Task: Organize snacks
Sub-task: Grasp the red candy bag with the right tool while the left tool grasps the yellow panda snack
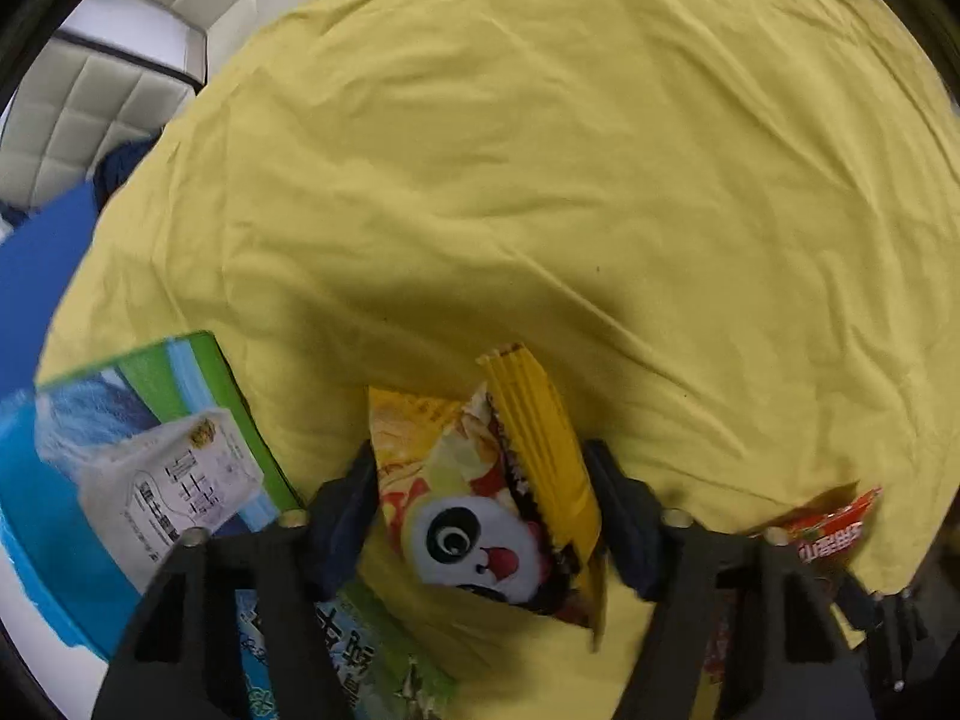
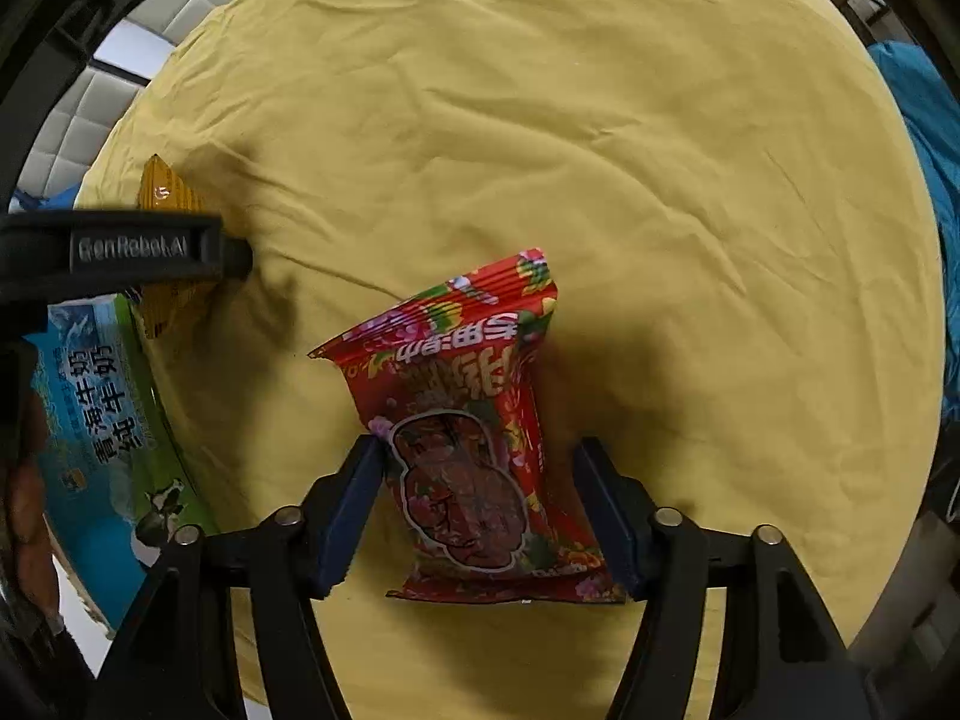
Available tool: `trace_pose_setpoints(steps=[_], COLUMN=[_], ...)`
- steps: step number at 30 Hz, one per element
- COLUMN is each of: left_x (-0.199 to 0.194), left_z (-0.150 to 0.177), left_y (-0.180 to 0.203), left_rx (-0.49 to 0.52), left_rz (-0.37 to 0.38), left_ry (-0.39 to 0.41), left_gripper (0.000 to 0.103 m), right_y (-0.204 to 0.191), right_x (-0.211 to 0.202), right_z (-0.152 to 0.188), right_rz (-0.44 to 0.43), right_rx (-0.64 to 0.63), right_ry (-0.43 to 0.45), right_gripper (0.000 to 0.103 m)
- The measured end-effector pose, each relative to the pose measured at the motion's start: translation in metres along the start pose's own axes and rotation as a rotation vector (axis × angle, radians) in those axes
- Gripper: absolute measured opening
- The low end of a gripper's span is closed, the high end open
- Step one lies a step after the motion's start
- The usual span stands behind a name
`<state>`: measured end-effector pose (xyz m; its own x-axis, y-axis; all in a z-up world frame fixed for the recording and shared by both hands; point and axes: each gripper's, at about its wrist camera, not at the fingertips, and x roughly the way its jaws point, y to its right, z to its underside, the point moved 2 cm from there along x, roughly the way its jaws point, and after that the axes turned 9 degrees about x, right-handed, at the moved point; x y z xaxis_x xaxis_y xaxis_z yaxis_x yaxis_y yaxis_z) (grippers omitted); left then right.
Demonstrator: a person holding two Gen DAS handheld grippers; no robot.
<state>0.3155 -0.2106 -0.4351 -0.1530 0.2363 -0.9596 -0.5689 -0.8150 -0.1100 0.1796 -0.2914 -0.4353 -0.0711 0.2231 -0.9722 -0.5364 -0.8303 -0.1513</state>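
In the left wrist view my left gripper [image 1: 483, 498] is shut on a yellow snack packet with a panda face [image 1: 480, 492], its pads pressing both sides. A red snack packet [image 1: 831, 525] peeks in at the lower right. In the right wrist view the red snack packet [image 2: 474, 438] lies on the yellow cloth [image 2: 540, 150] between the wide-apart fingers of my right gripper [image 2: 477, 480]; the left pad is at its edge and the right one is just clear of it. The left gripper [image 2: 138, 249] shows from the side there, with the yellow packet [image 2: 168, 198] in it.
A blue and green milk carton box [image 1: 162, 480] stands at the table's left edge, also seen as the box [image 2: 102, 420] in the right wrist view. A padded white chair [image 1: 90, 102] is beyond the round table. Blue fabric [image 2: 924, 120] lies at the right.
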Motion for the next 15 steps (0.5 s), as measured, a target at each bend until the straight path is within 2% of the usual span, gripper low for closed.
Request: trace_pose_setpoints(steps=[1, 2, 6, 11, 13, 15], left_x=[0.0, 0.0, -0.001, 0.002, 0.005, 0.01], left_z=[0.001, 0.002, 0.015, 0.044, 0.056, 0.07], left_y=[-0.003, -0.003, -0.003, 0.018, 0.031, 0.044], left_rx=[-0.019, -0.032, -0.071, -0.083, -0.077, -0.073], left_rz=[0.017, 0.039, 0.113, 0.21, 0.235, 0.252], left_ry=[0.011, 0.013, 0.042, 0.054, 0.055, 0.06], left_gripper=[0.05, 0.05, 0.047, 0.047, 0.047, 0.047], right_y=[-0.001, -0.003, 0.004, 0.017, 0.017, 0.02], right_x=[-0.002, -0.002, -0.007, -0.01, -0.013, -0.014], right_z=[0.001, 0.002, 0.003, 0.004, 0.006, 0.006], right_rz=[-0.003, -0.002, 0.035, 0.048, 0.022, 0.006], right_rx=[-0.008, -0.015, -0.043, -0.034, -0.038, -0.033], right_ry=[-0.001, -0.008, -0.029, -0.049, -0.054, -0.061], right_gripper=[0.053, 0.051, 0.05, 0.051, 0.053, 0.068])
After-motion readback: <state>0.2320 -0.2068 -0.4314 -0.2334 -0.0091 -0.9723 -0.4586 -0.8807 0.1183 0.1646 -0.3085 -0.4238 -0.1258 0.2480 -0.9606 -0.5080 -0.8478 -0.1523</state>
